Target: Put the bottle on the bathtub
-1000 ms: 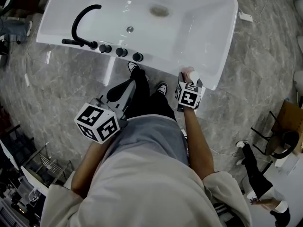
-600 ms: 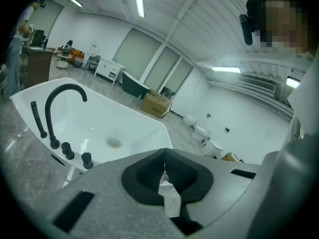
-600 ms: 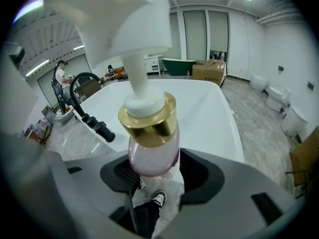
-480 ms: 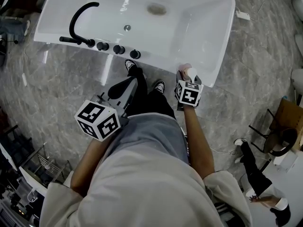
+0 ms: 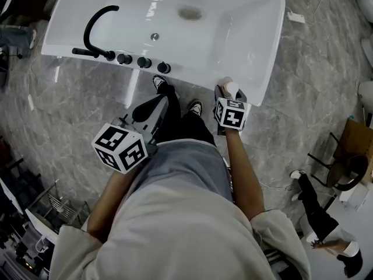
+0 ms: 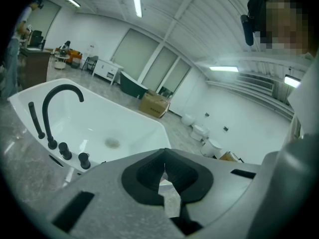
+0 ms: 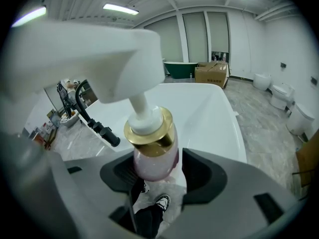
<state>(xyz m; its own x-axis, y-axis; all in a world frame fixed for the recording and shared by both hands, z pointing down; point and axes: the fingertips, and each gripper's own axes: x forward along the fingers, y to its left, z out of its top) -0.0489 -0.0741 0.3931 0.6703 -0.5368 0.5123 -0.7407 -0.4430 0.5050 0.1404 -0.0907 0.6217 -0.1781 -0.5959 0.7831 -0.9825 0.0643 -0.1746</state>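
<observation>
A pump bottle [image 7: 154, 148] with a pink body, gold collar and white pump head stands upright between the jaws of my right gripper [image 7: 157, 169], which is shut on it. In the head view the bottle [image 5: 231, 87] and right gripper [image 5: 230, 93] are at the near rim of the white bathtub [image 5: 233, 34], towards its right corner. The bottle's base is hidden, so contact with the rim cannot be told. My left gripper [image 5: 154, 107] hangs by the person's left leg, short of the tub. Its jaws [image 6: 164, 173] are shut on nothing.
A black curved faucet [image 5: 96, 25] and three black knobs [image 5: 143, 62] sit on the tub's near rim at left. The person's shoes [image 5: 165, 83] stand against the tub. A chair [image 5: 344, 171] is at right, a wire rack [image 5: 55, 206] at lower left.
The right gripper keeps the bottle at the same spot by the tub's near rim. Only the head camera has shifted slightly. The left gripper has not moved.
</observation>
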